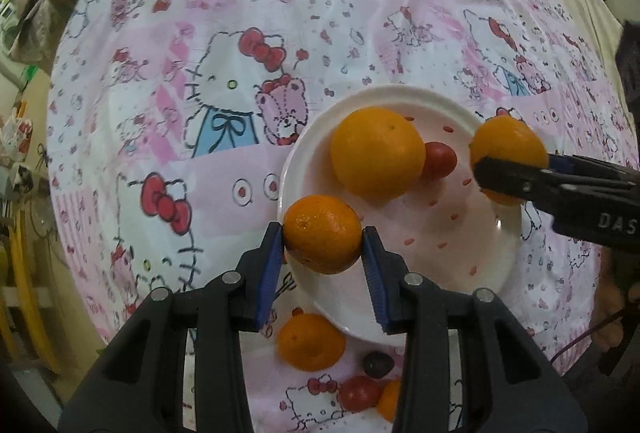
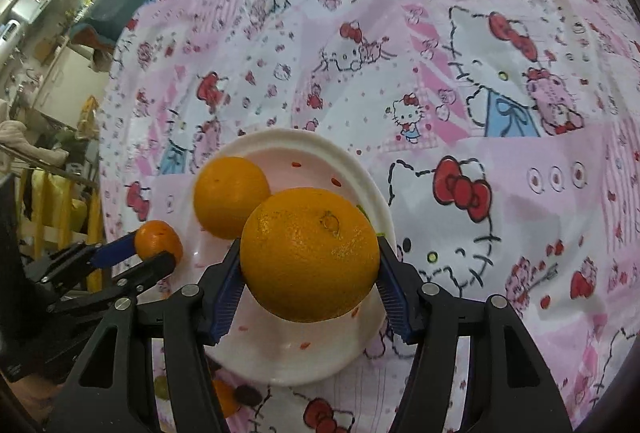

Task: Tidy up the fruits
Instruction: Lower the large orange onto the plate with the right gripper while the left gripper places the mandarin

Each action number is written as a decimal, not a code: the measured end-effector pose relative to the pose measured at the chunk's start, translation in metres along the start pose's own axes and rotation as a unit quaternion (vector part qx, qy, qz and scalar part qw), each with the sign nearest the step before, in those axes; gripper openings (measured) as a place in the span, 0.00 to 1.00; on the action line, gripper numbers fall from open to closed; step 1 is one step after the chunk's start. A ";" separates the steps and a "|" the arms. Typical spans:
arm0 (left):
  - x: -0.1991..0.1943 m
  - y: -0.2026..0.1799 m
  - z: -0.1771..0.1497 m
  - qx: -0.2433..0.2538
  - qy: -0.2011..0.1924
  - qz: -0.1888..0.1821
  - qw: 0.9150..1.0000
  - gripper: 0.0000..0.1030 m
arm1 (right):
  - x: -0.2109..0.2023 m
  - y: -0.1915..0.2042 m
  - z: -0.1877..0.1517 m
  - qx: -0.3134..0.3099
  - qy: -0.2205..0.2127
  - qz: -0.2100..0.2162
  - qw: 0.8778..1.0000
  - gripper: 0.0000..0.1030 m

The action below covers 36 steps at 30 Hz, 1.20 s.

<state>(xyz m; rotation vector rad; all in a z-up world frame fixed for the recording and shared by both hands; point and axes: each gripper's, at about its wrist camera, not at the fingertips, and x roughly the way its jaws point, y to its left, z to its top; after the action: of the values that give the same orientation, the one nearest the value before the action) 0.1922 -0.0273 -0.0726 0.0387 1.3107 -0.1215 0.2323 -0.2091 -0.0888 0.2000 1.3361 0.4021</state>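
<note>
A white plate [image 1: 472, 265] with red specks lies on the pink patterned cloth and holds a large orange [image 1: 376, 151] and a red tomato [image 1: 440, 160]. My left gripper [image 1: 323, 238] is shut on a small mandarin [image 1: 322, 233] over the plate's near-left rim. My right gripper [image 2: 310, 265] is shut on a big orange [image 2: 310, 253] above the plate [image 2: 320, 357]. In the right wrist view another orange [image 2: 230, 195] sits on the plate, and the left gripper [image 2: 154, 251] with its mandarin [image 2: 158, 239] shows at left. The right gripper [image 1: 500, 163] holds its orange [image 1: 506, 143] in the left wrist view.
On the cloth in front of the plate lie a mandarin [image 1: 311, 341], a dark grape [image 1: 378, 363], a red tomato [image 1: 359, 393] and another orange piece [image 1: 390, 399]. Room clutter and yellow furniture [image 2: 40, 205] stand beyond the cloth's left edge.
</note>
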 end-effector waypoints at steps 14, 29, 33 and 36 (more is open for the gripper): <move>0.026 -0.013 0.008 0.024 0.021 0.008 0.999 0.34 | 0.017 -0.003 0.005 -0.001 0.001 -0.020 1.000 0.63; 0.030 -0.016 0.010 0.027 0.015 0.013 0.999 0.37 | 0.014 -0.009 0.002 0.005 0.007 0.006 1.000 0.63; 0.031 -0.016 0.009 0.027 0.014 0.013 0.999 0.37 | 0.012 -0.011 0.003 0.012 0.005 0.014 1.000 0.71; 0.029 -0.017 0.008 0.030 0.012 0.013 0.999 0.37 | 0.010 -0.010 0.003 0.014 0.000 0.014 1.000 0.73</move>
<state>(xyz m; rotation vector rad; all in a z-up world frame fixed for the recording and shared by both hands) 0.2051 -0.0469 -0.0983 0.1080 1.3308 -0.1389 0.2391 -0.2144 -0.1006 0.2413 1.3403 0.4068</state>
